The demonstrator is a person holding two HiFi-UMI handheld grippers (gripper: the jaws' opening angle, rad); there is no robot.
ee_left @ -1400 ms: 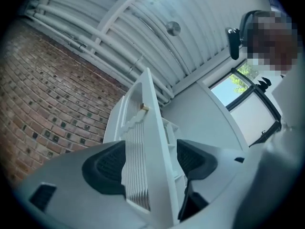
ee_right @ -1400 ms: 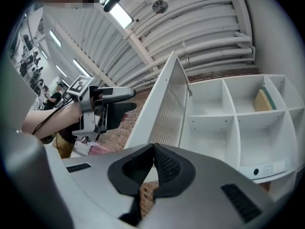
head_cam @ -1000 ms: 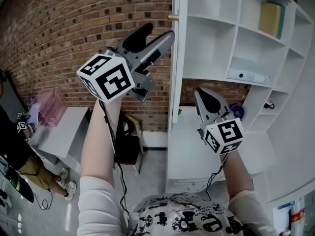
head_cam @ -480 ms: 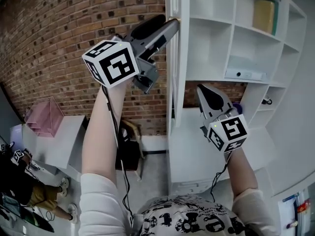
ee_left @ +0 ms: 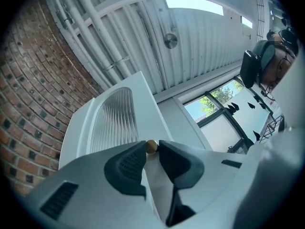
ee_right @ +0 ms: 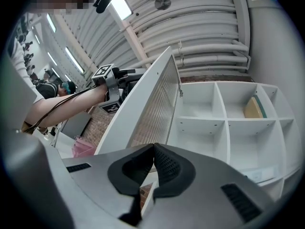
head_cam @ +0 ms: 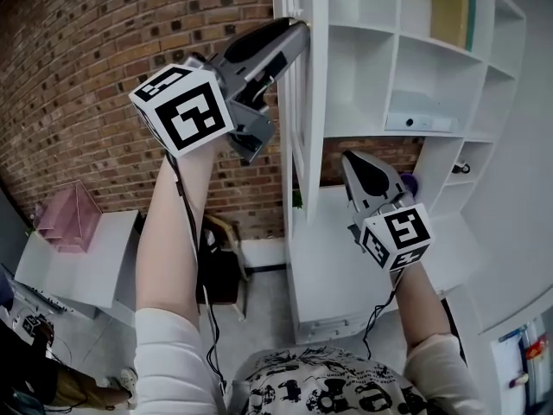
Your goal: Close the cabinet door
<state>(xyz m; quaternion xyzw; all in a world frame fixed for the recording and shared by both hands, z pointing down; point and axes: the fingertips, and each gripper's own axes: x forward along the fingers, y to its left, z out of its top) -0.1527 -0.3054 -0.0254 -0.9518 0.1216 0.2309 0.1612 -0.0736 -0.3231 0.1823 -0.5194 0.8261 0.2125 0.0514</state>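
Fingertips [ee_left: 136, 152] of the left gripper [head_cam: 296, 29] have just been closing and now pinch the brass knob [ee_left: 151, 146] on the cabinet door [head_cam: 304, 145]; a second ago they were short of it. Door stands open, edge-on to the shelves [head_cam: 363, 29]; judged ready to swing shut. Right gripper [ee_right: 152, 149] clenched, empty.

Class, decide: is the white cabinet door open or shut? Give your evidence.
Open. The cabinet door stands swung out, edge-on in the head view, and the shelves show uncovered, with a yellow block visible inside.
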